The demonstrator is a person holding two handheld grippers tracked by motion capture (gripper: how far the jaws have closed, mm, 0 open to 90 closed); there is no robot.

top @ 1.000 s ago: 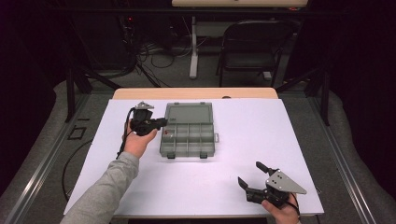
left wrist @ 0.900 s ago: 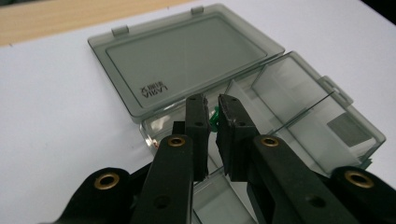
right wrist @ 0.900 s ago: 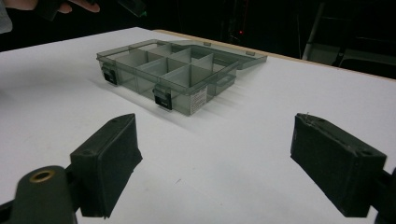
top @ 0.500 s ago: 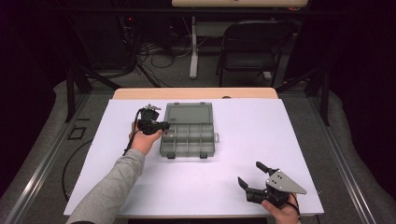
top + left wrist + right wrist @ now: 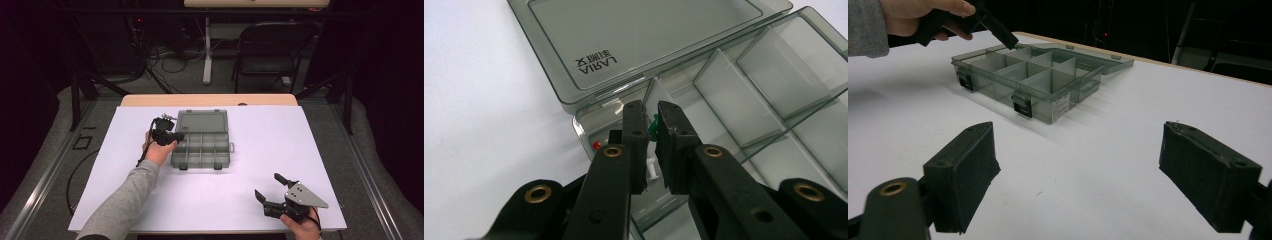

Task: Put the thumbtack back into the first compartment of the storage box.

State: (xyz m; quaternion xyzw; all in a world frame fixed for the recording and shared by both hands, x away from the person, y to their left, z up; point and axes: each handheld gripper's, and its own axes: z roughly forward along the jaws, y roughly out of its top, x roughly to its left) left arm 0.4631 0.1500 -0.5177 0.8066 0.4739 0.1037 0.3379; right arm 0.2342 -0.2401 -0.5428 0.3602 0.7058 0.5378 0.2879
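Observation:
A smoky clear compartment box (image 5: 210, 150) lies open mid-table, its lid (image 5: 202, 120) folded flat behind it. My left gripper (image 5: 175, 136) reaches in from the left over the box's far-left compartment. In the left gripper view my left gripper (image 5: 651, 107) is shut on a small green pin (image 5: 654, 125) held between its jaw tips. A white pin (image 5: 652, 169) and a red pin (image 5: 596, 146) lie in the compartment beneath. My right gripper (image 5: 266, 184) rests open near the table's front right, holding nothing. Seen from there, my right gripper (image 5: 1078, 145) faces the box (image 5: 1023, 75).
A white sheet (image 5: 280, 130) covers the table; a wooden edge (image 5: 210, 100) shows at the back. The box's two latches (image 5: 1023, 105) face the front. A chair (image 5: 270, 50) and cables stand on the floor beyond the table.
My left gripper has moved right and down, from beside the box's left end to over its far-left compartment. The right gripper has stayed still.

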